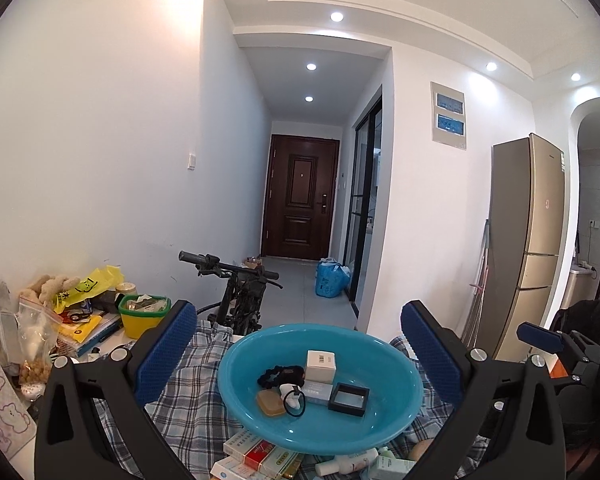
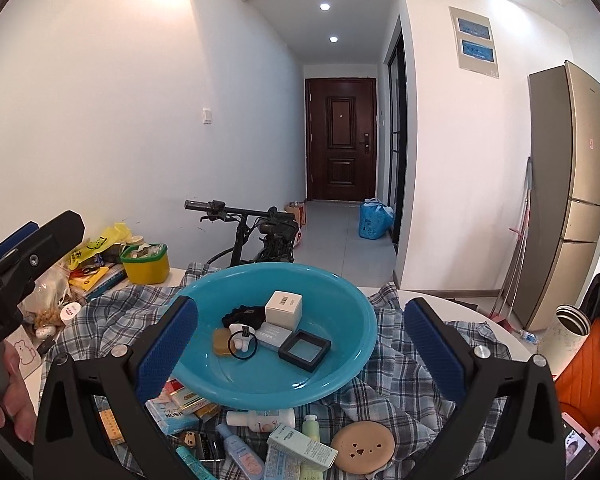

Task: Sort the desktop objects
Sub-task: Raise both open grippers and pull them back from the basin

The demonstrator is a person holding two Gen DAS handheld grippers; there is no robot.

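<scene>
A turquoise basin [image 1: 396,408] [image 2: 352,344] rests on a plaid cloth and holds a white box [image 2: 284,309], a black square frame [image 2: 304,350], a black scrunchie [image 2: 240,314], a tan soap-like piece [image 2: 220,341], a hair tie and a small pale box. Loose items lie in front of it: medicine boxes [image 2: 180,404], a white bottle [image 2: 260,418], tubes and a round tan compact [image 2: 363,447]. My left gripper [image 1: 300,352] hangs open above the basin's near side, empty. My right gripper [image 2: 300,344] is open too, with the basin showing between its fingers.
At the left stand a yellow tub with green rim [image 2: 145,264], bags of snacks, books and a yellow plastic bag [image 1: 88,286]. A bicycle [image 2: 256,236] leans behind the table. A steel flask [image 2: 568,336] and an orange item sit at the right. A hand [image 2: 14,392] holds the left gripper.
</scene>
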